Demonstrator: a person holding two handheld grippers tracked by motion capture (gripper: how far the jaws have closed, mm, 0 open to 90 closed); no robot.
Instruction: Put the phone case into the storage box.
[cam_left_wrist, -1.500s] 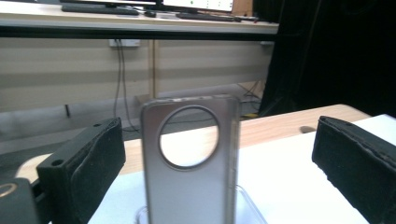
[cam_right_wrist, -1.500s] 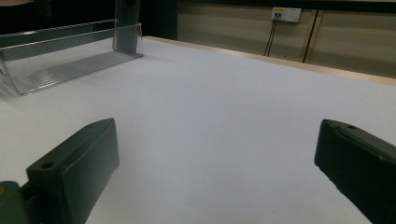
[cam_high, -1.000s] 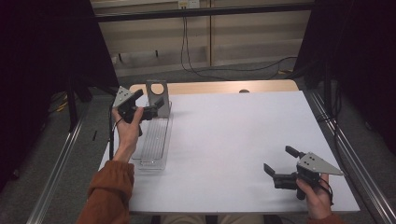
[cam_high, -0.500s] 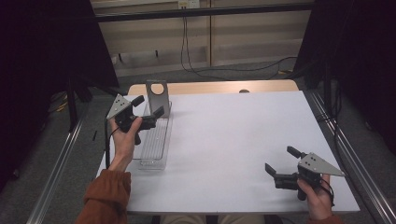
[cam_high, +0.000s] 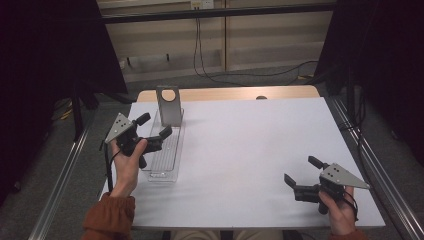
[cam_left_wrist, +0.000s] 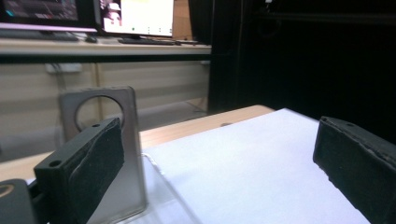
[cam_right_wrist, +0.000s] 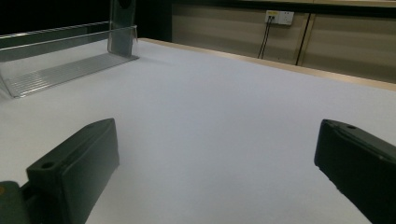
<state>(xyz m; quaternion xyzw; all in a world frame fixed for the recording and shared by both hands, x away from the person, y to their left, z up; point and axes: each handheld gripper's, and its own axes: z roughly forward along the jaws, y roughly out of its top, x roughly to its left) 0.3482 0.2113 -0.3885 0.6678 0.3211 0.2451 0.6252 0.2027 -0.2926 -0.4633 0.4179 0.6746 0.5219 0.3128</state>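
Surface: a white surface (cam_high: 240, 150) with a pale wooden far edge is standing before dark curtains.
Tray: a long clear ribbed plastic tray (cam_high: 167, 150) with an upright grey end plate bearing a round hole (cam_high: 168, 105) is lying near the surface's left edge.
Left gripper: the left gripper (cam_high: 154, 128) is hovering just beside the tray's left side, jaws spread, gripping nothing.
Right gripper: the right gripper (cam_high: 302, 172) is hanging low at the near right corner, well apart from the tray, jaws spread.

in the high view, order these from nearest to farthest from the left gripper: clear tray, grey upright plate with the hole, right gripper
1. clear tray, directly under and beside the left gripper.
2. grey upright plate, at the tray's far end.
3. right gripper, across the table near its right front corner.
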